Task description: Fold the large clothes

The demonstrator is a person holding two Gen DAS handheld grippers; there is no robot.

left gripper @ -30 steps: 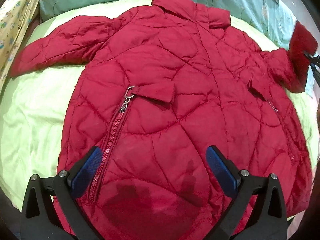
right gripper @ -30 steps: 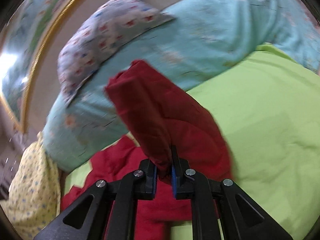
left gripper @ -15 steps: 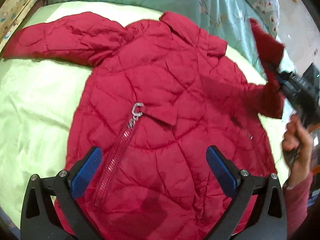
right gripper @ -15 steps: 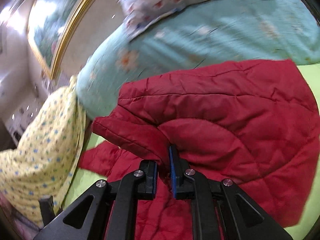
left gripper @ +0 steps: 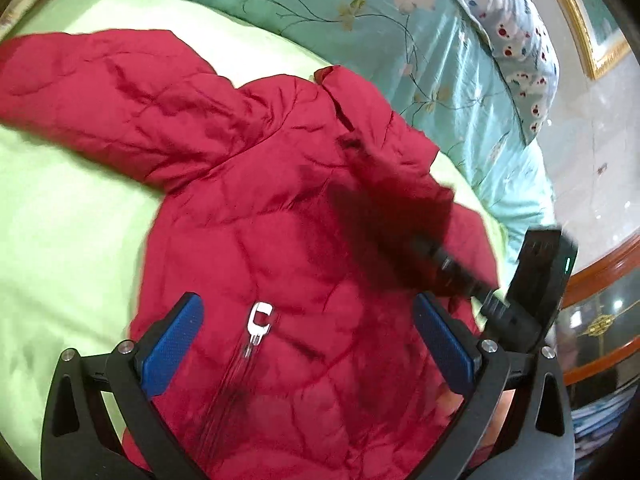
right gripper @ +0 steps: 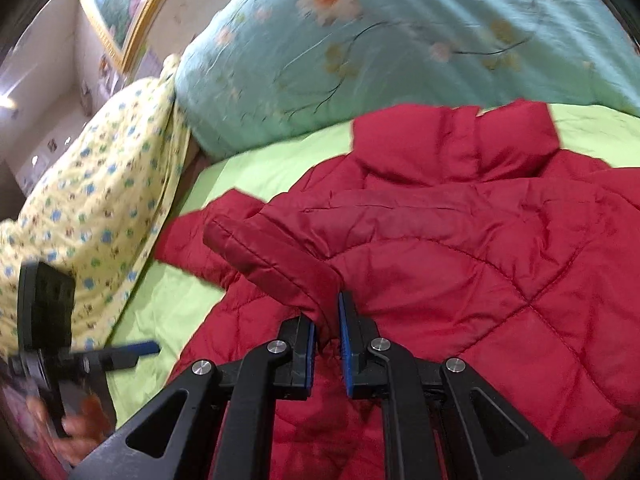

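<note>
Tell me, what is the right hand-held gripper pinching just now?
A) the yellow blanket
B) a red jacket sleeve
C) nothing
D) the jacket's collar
B: the right hand-held gripper is closed on the red sleeve, carried over the jacket body.

Quilted red puffer jacket (right gripper: 460, 248); plain lime-green bedsheet (left gripper: 60, 216); teal floral duvet (right gripper: 360, 52); yellow blue-dotted blanket (right gripper: 96, 200); blue gripper pads (left gripper: 172, 344).
</note>
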